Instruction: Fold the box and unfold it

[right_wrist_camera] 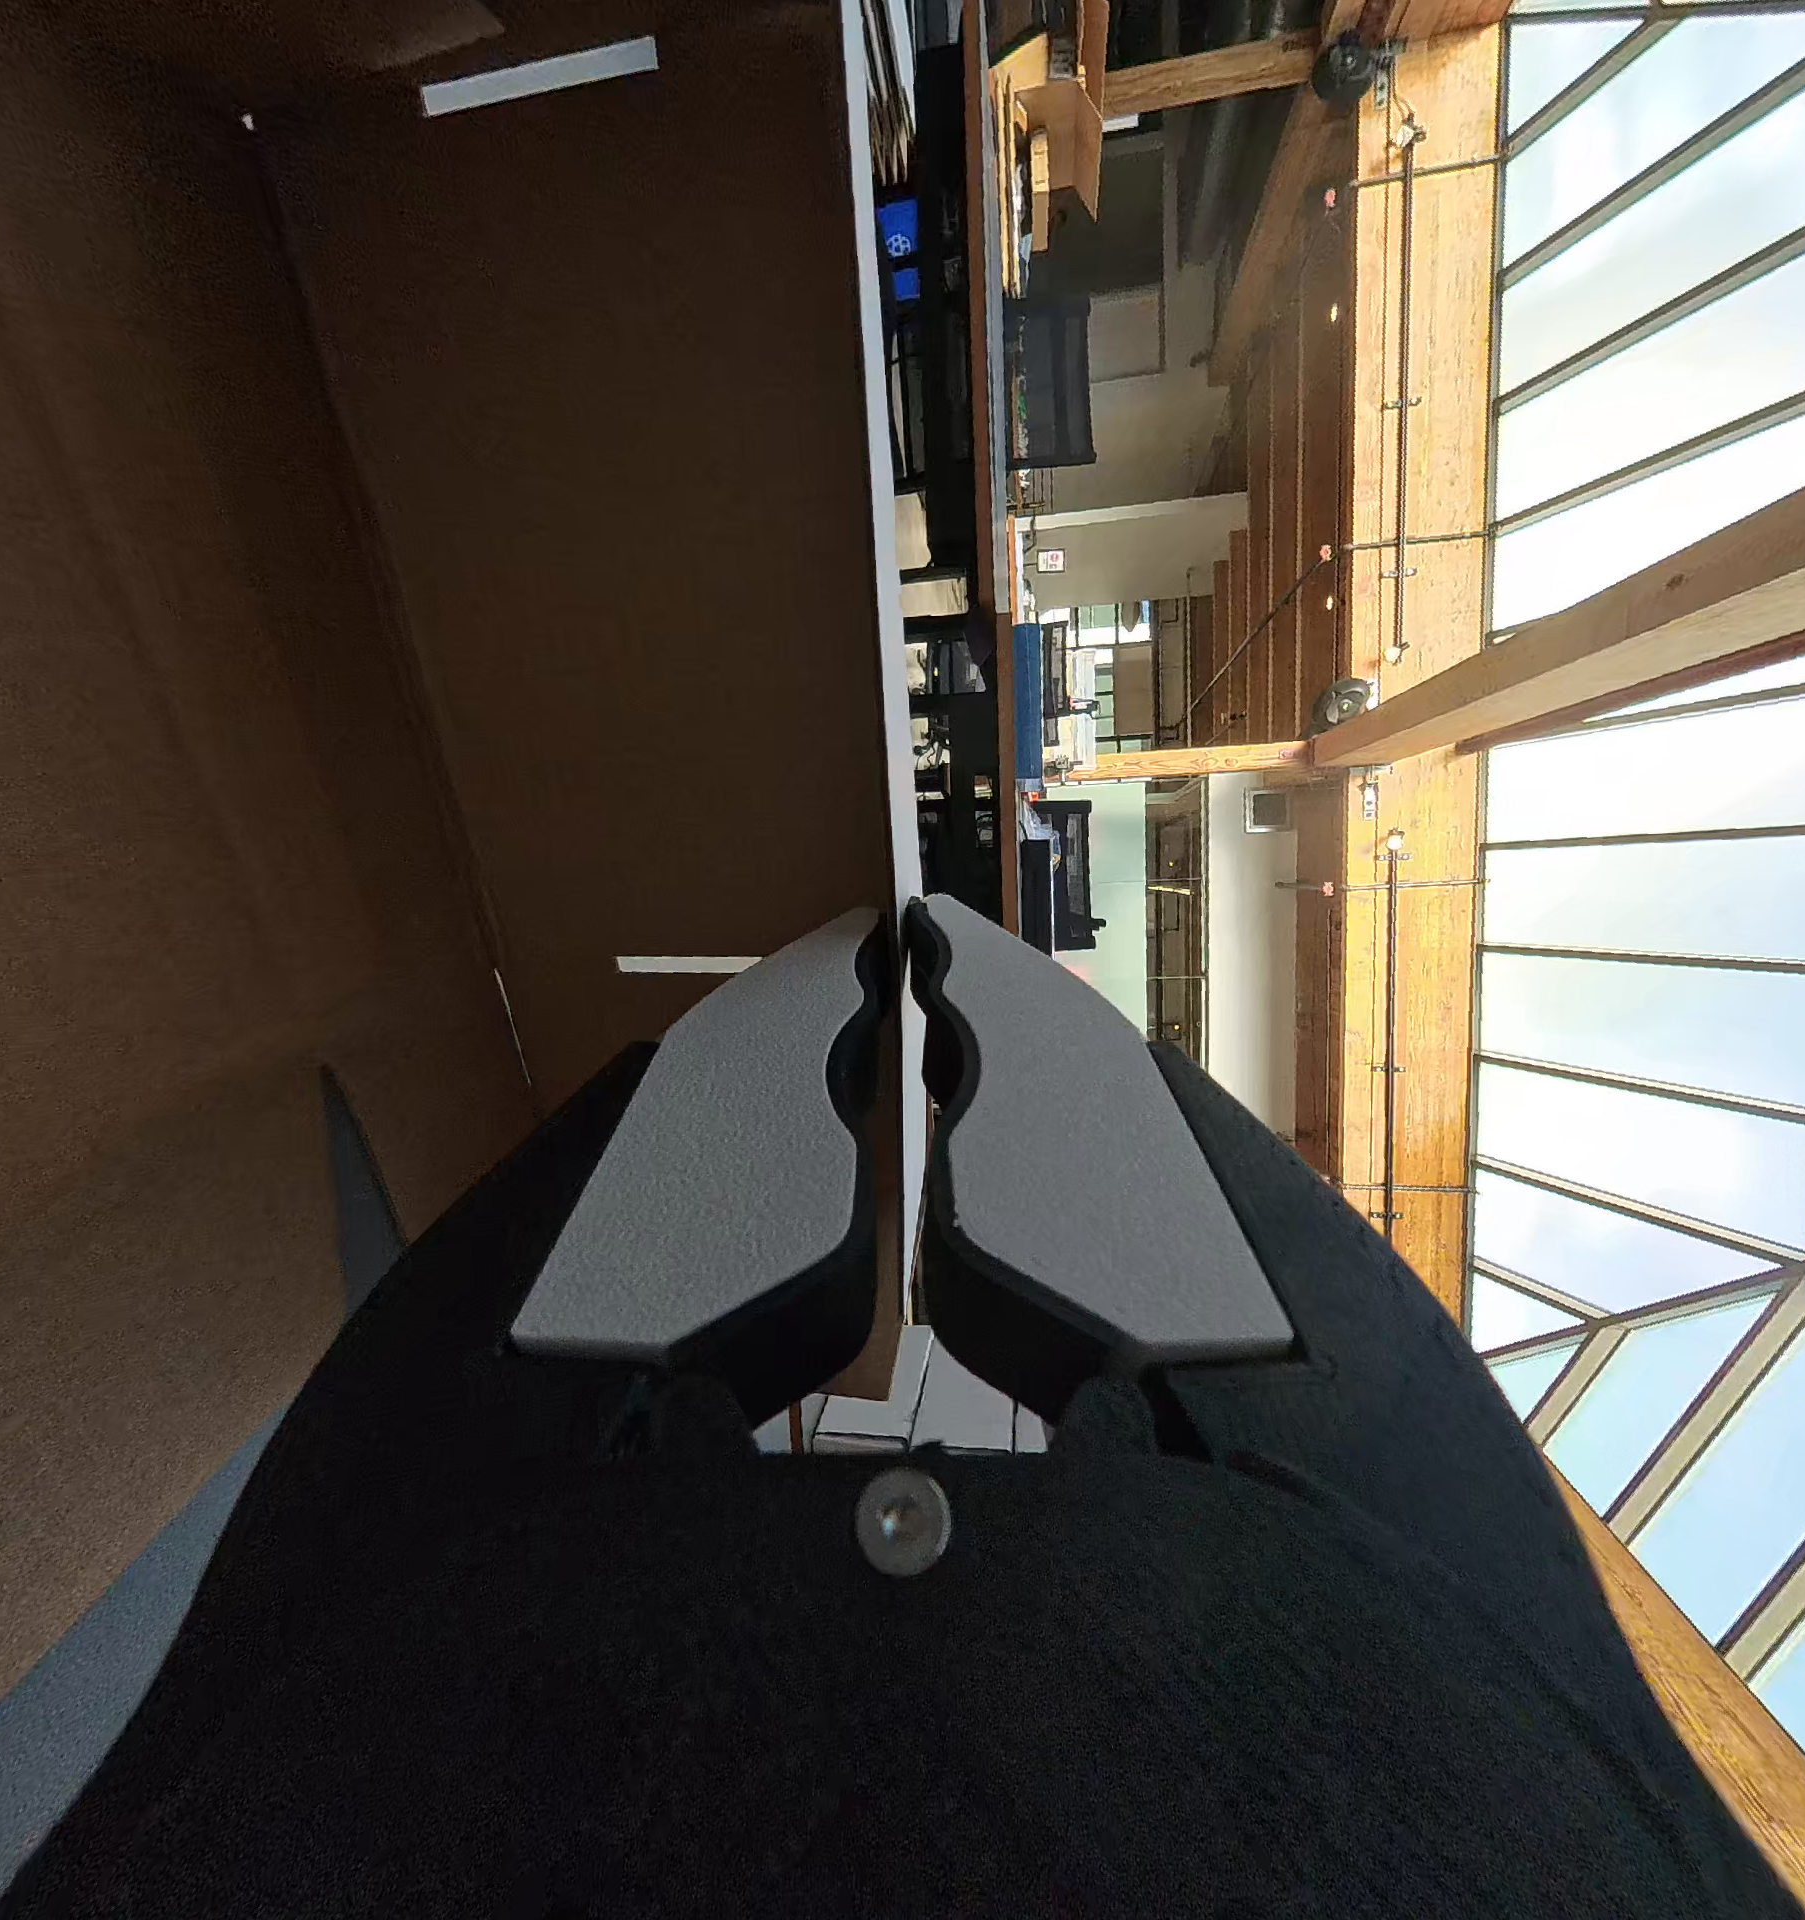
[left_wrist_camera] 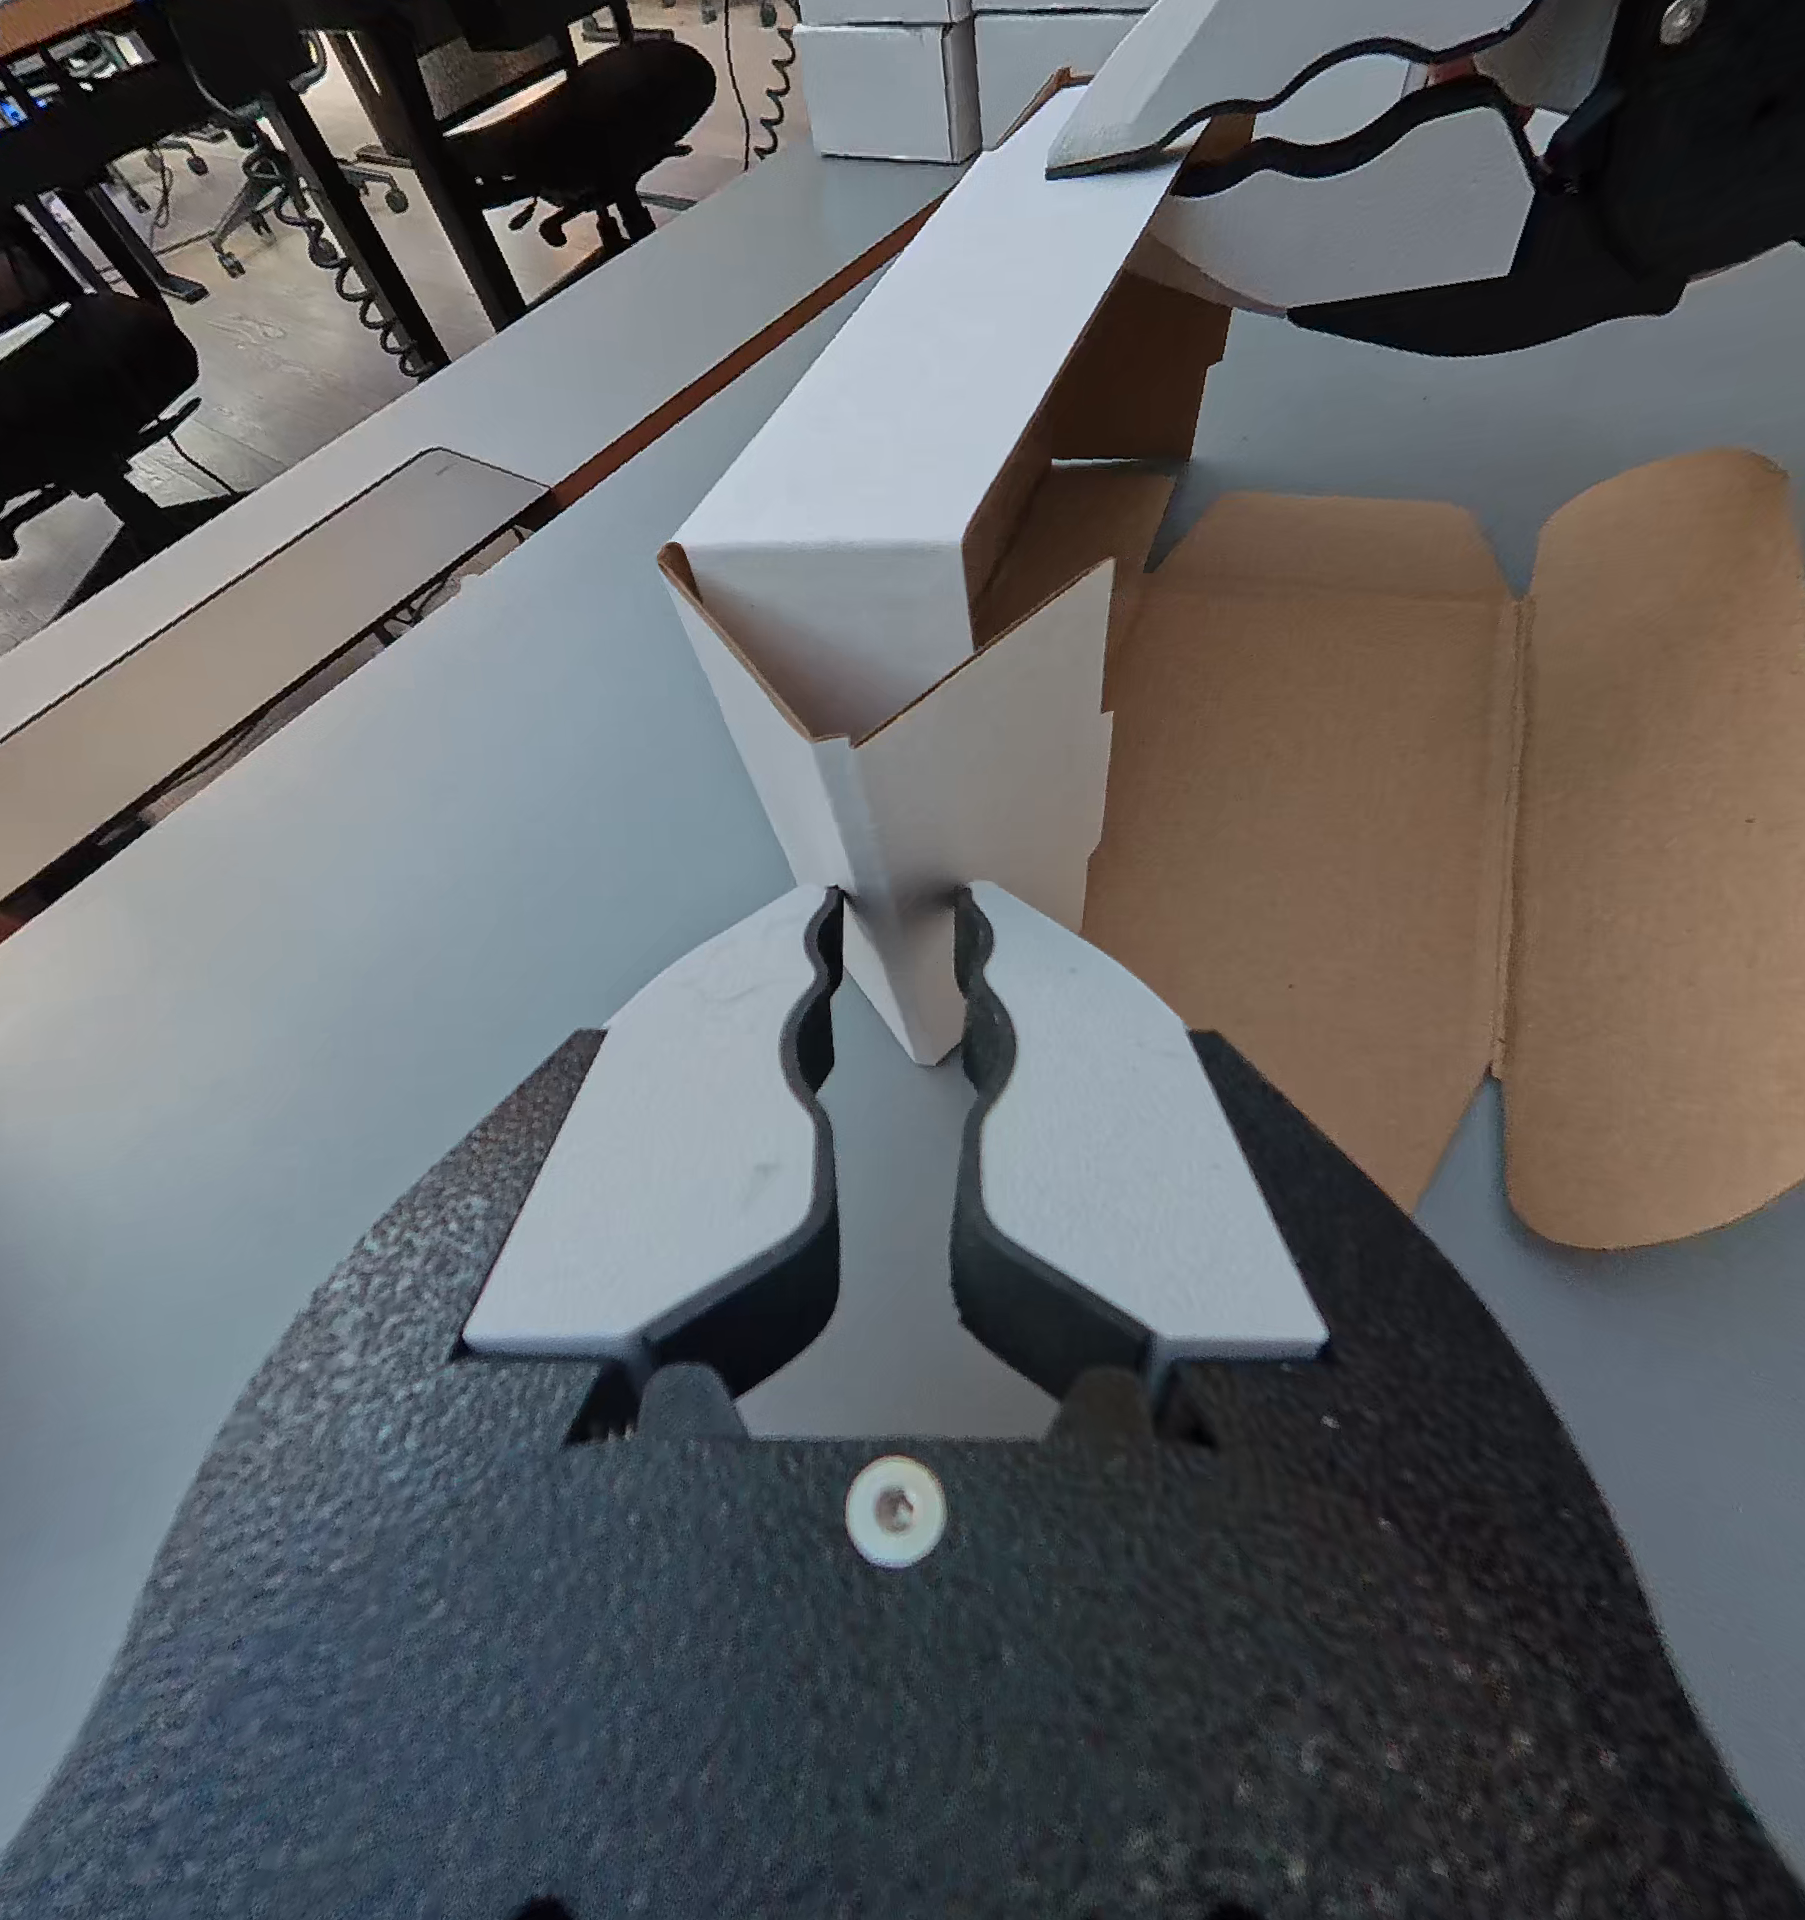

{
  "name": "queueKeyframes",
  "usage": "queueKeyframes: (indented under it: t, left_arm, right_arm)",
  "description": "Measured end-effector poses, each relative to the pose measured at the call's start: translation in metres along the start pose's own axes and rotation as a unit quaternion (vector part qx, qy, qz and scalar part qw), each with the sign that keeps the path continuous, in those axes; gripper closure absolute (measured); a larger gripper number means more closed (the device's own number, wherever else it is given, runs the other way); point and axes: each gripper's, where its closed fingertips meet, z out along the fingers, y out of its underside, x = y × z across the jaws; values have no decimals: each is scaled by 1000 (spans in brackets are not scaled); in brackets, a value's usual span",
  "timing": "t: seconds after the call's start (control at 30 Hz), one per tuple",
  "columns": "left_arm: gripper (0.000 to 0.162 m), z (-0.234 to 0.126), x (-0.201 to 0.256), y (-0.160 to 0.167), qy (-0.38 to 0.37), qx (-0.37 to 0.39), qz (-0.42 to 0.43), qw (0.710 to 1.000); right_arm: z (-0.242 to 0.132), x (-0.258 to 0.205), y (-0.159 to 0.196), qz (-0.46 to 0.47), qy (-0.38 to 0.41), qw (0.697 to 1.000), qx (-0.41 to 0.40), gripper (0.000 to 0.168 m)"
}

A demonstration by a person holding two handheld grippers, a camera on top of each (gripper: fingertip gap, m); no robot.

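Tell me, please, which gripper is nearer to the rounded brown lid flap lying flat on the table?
Left. The left gripper pinches the box's near corner flap, just beside the rounded lid flap; the right gripper clamps the raised wall's far end.

Open table to our left, cardboard filling the middle and right

We see bare grey table [left_wrist_camera: 337,935] left of the raised box [left_wrist_camera: 908,436], with free passage there. To the right its flat brown panels [left_wrist_camera: 1500,831] cover the surface. Ahead, the right gripper [left_wrist_camera: 1189,156] blocks the far end, with white boxes [left_wrist_camera: 887,88] behind. In the right wrist view, brown cardboard [right_wrist_camera: 358,623] walls off one whole side.
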Motion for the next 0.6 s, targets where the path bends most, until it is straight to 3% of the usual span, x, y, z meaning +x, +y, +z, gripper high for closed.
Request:
queueKeyframes:
  t: [0.2,0.47,0.6]
  left_arm:
    - [140,10,3,-4,-86,-44,16,995]
    - [132,21,-9,-6,-191,-67,-66,977]
    - [123,29,-14,-8,-202,-79,-24,976]
  right_arm:
    - [0,-2,0,-13,10,1000,-6,165]
    - [0,-4,-3,-37,15,999,-5,164]
    - [0,-4,0,-39,23,999,-6,164]
